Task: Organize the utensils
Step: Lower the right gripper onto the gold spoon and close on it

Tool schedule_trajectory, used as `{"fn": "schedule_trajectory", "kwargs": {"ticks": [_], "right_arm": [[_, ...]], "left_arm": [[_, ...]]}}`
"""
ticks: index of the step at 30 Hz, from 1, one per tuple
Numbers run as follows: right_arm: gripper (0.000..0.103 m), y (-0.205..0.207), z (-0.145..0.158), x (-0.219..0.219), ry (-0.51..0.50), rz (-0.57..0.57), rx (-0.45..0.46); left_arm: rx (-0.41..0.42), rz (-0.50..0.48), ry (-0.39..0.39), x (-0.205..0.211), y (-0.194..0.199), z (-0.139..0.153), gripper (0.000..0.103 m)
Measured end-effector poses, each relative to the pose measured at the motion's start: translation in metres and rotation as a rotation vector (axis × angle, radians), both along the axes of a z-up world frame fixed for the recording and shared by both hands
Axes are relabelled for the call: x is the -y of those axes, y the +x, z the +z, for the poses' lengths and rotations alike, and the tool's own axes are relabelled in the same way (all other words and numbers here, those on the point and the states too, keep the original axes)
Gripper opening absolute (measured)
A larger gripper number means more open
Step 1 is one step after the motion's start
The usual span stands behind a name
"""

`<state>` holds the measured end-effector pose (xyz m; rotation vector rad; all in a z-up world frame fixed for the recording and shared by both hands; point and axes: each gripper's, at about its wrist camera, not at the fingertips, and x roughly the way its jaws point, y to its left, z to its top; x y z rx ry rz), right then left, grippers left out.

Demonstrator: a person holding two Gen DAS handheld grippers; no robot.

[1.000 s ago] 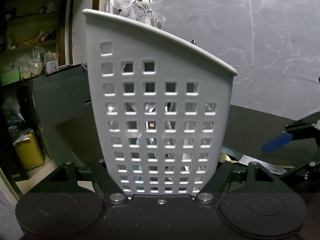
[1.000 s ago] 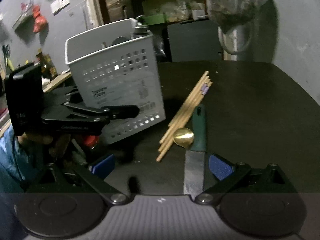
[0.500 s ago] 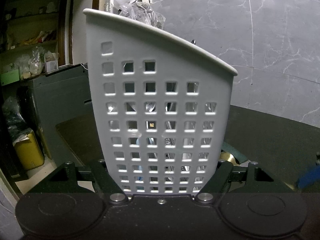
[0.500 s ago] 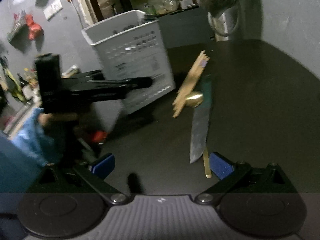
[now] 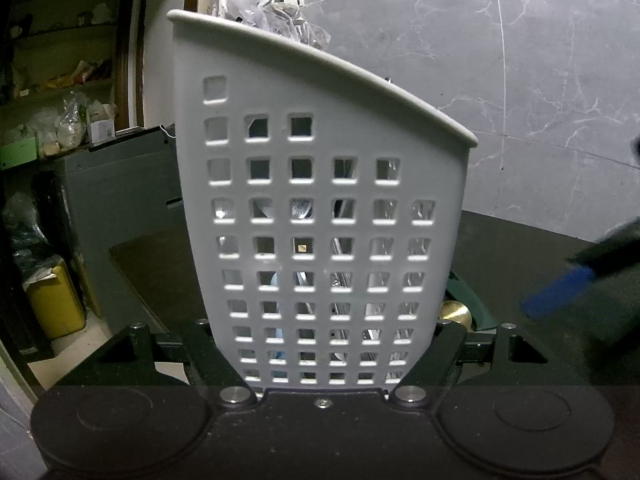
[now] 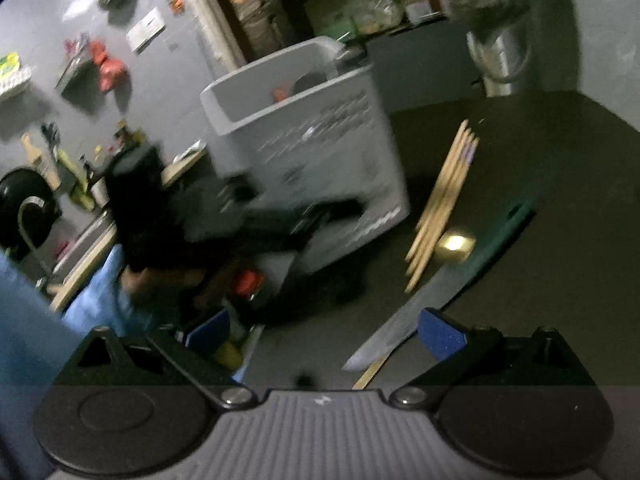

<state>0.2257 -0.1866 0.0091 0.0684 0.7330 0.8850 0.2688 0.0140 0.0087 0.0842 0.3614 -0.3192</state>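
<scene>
A white perforated basket (image 5: 320,208) fills the left wrist view. My left gripper (image 5: 324,332) is shut on its narrow end, one finger on each side wall. Several utensils show through its holes. In the right wrist view the basket (image 6: 304,152) stands on a black table (image 6: 560,184). Right of it lie wooden chopsticks (image 6: 444,200), a gold spoon (image 6: 454,245) and a green-handled knife (image 6: 420,304). My right gripper (image 6: 324,334) hovers open above the table, with the knife tip near its right pad (image 6: 440,336). Its blue pad (image 5: 556,298) shows blurred in the left view.
A person's hand (image 6: 160,280) and blue sleeve (image 6: 96,288) hold the left gripper (image 6: 240,224). A metal vessel (image 6: 500,52) stands at the table's back right. A yellow container (image 5: 56,300) sits on the floor past the table's left edge. Cluttered shelves line the back.
My right gripper has pulled back, risen slightly and rolled, so the knife and chopsticks now lie slanted farther ahead. Its blue pad is back at the right of the left view. The left gripper and basket kept still.
</scene>
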Motion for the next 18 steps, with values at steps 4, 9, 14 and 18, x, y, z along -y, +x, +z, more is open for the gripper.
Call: {"fn": "schedule_trajectory", "kwargs": {"ticks": [4, 9, 14, 18], "right_arm": [[0.103, 0.050, 0.002, 0.006, 0.082, -0.030, -0.051], [0.102, 0.100, -0.002, 0.009, 0.197, -0.106, -0.123], [0.102, 0.125, -0.015, 0.017, 0.202, -0.174, -0.186], [0.102, 0.113, -0.025, 0.037, 0.197, -0.209, -0.189]], "left_arm": [[-0.001, 0.000, 0.002, 0.000, 0.000, 0.000, 0.076], [-0.001, 0.001, 0.003, 0.000, 0.001, 0.000, 0.076], [0.000, 0.001, 0.004, 0.000, 0.001, 0.001, 0.076], [0.003, 0.001, 0.003, 0.001, 0.001, 0.000, 0.076]]}}
